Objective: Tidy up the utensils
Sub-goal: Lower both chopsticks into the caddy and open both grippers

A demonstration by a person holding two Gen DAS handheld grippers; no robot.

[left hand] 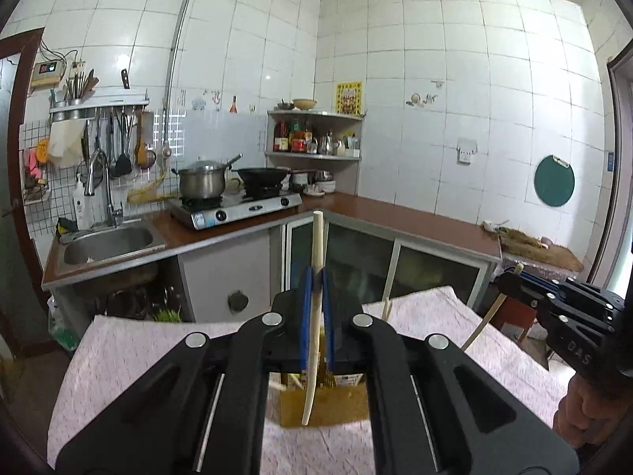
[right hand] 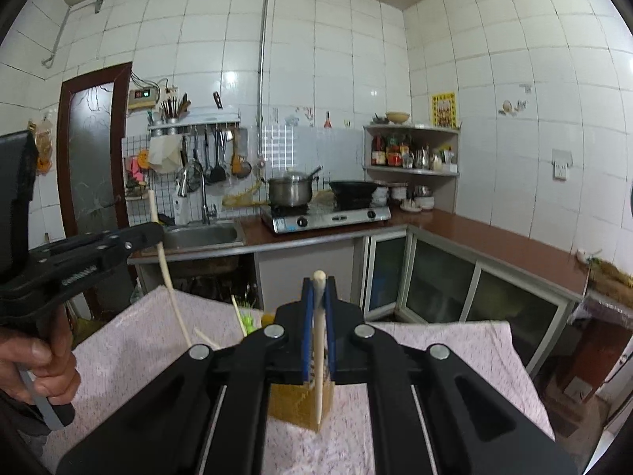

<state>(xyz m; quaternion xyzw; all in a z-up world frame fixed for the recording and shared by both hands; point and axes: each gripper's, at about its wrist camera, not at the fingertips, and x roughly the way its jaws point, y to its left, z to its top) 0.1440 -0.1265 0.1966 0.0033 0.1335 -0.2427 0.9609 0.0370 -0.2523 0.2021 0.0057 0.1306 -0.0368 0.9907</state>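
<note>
My left gripper point(left hand: 316, 277) is shut on a cream chopstick point(left hand: 316, 245), held upright above a yellow woven utensil holder point(left hand: 324, 403) on the pink cloth. My right gripper point(right hand: 318, 293) is shut on a second cream chopstick point(right hand: 319, 340), held upright with its lower tip in front of the same holder point(right hand: 292, 403). The right gripper also shows at the right of the left wrist view point(left hand: 510, 279). The left gripper shows at the left of the right wrist view point(right hand: 152, 233). More chopsticks point(right hand: 205, 338) and a green utensil point(right hand: 247, 320) stick up from the holder.
A table under a pink cloth point(left hand: 158, 356) holds the holder. Behind are a brown counter point(left hand: 395, 213) with sink point(left hand: 107, 241), gas stove point(left hand: 237, 209) with pot and wok, a corner shelf point(left hand: 316, 134) of bottles, and cabinet doors below.
</note>
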